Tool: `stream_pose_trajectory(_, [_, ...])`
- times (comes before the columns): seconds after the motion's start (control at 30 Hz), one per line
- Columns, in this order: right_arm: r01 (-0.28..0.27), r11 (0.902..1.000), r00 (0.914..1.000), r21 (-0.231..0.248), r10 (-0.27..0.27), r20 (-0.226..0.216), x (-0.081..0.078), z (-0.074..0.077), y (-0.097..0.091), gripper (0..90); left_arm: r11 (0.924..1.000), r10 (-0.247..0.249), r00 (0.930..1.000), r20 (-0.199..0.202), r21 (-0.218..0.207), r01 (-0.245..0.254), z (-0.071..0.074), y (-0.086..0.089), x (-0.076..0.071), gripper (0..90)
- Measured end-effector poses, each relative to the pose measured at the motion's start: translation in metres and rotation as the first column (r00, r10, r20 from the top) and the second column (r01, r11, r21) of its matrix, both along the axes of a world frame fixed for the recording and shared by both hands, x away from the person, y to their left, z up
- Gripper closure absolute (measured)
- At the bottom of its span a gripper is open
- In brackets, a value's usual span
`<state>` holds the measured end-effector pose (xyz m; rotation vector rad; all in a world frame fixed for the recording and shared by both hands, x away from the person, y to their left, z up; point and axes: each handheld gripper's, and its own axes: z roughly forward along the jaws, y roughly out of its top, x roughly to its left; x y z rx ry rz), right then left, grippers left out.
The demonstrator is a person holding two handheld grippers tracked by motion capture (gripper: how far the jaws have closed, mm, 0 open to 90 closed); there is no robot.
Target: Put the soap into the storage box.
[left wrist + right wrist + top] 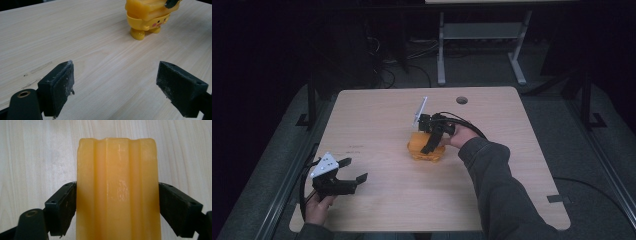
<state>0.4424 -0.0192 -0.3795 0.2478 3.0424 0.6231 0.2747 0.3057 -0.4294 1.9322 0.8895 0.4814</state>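
Top of the yellow plastic cartoon-figure toy (147, 17) cut off by the upper edge in the left gripper view; its near end cropped in the right gripper view, and partly covered by the right gripper (432, 142) from above.

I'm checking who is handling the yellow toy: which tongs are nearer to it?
Right. The right tongs are closed on the yellow toy mid-table; the left tongs sit open near the table's front-left edge, well apart from it.

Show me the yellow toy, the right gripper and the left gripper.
yellow toy (424, 151): high view, its front side.
right gripper (117, 202): right gripper view, midway between its fingertips.
left gripper (353, 170): high view, midway between its fingertips.
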Motion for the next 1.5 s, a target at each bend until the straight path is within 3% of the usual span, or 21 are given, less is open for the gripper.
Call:
stream_pose_trajectory(0.5, [0.044,0.9951,0.9989,0.088,-0.045,0.013,-0.005,0.011,-0.019,19.6,1.0000,0.005,1.0000,-0.002,-0.009,-0.005,-0.001,-0.002,0.000,14.1])
stream_pose_trajectory(1.5, [0.141,0.9813,0.9889,0.131,-0.146,0.028,-0.012,0.016,-0.059,19.7,1.0000,0.002,1.0000,-0.006,0.002,-0.002,0.000,-0.002,-0.001,14.1])
